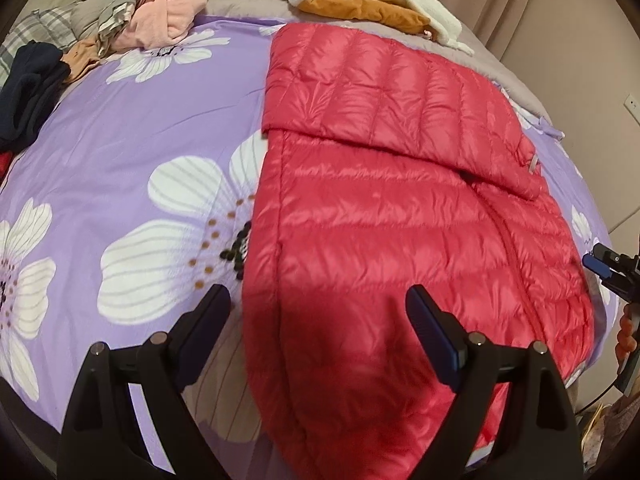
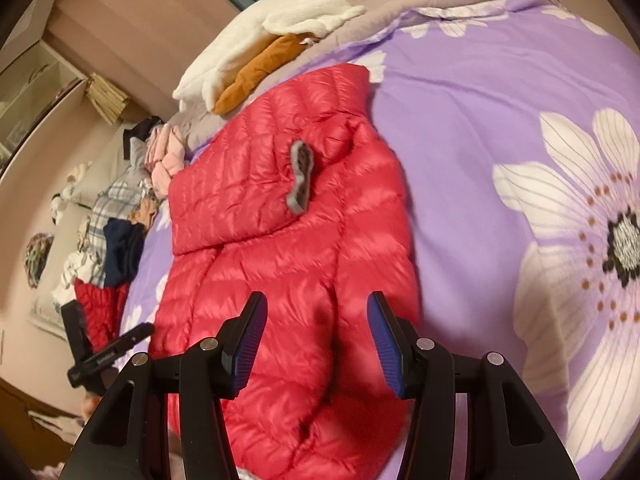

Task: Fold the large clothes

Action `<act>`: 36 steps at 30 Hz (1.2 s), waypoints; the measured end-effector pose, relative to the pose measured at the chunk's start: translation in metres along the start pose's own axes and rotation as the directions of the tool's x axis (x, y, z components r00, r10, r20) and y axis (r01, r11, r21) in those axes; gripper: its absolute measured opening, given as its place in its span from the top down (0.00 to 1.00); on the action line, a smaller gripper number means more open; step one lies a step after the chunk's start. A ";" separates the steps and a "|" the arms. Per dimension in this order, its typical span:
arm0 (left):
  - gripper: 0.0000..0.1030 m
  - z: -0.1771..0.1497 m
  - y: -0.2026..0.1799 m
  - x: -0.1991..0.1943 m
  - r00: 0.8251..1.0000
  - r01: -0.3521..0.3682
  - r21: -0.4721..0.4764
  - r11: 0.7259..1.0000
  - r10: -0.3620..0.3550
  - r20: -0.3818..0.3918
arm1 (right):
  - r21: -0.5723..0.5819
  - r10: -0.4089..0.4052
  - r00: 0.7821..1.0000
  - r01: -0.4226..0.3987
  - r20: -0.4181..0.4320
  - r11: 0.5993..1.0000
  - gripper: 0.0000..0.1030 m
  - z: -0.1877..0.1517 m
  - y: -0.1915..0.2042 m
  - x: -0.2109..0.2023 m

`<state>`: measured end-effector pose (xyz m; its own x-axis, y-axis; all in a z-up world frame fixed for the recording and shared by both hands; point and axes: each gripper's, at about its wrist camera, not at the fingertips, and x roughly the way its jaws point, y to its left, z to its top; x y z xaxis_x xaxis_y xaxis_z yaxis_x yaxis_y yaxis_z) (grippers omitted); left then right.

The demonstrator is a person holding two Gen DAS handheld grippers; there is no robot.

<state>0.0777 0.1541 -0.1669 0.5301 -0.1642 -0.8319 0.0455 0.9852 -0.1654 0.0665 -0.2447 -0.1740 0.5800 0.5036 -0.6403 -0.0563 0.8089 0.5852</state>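
Beyond red jacket [image 1: 400, 208], clothes pile [image 1: 120, 20]

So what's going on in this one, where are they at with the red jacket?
A person holding a gripper in each hand is folding a red puffer jacket on a bed with a purple floral cover. The jacket lies flat with its upper part already folded over the body. Neither gripper holds it: the left gripper hangs wide open above the near hem, and the right gripper is open too, with nothing between its pads. Other clothes sit piled at the far end of the bed.
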 end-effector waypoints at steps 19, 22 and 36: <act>0.10 -0.050 0.026 0.000 0.927 0.330 -0.240 0.913 -0.362 -0.100 | 0.057 0.037 0.990 -0.030 -0.137 0.998 0.48 -0.046 -0.026 -0.004; 0.10 -0.057 0.034 -0.003 0.894 0.402 -0.290 0.869 -0.440 -0.080 | 0.107 0.105 0.981 -0.089 -0.162 0.990 0.47 -0.057 -0.033 -0.002; 0.11 -0.056 0.033 0.005 0.788 0.548 -0.418 0.725 -0.615 -0.035 | 0.261 0.362 0.922 -0.318 -0.141 0.912 0.47 -0.069 -0.032 0.019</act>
<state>0.0348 0.1829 -0.2064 0.3602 -0.7371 -0.5717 -0.0302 0.6033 -0.7969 0.0231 -0.2400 -0.2390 0.3996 0.7994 -0.4486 -0.0235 0.4982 0.8667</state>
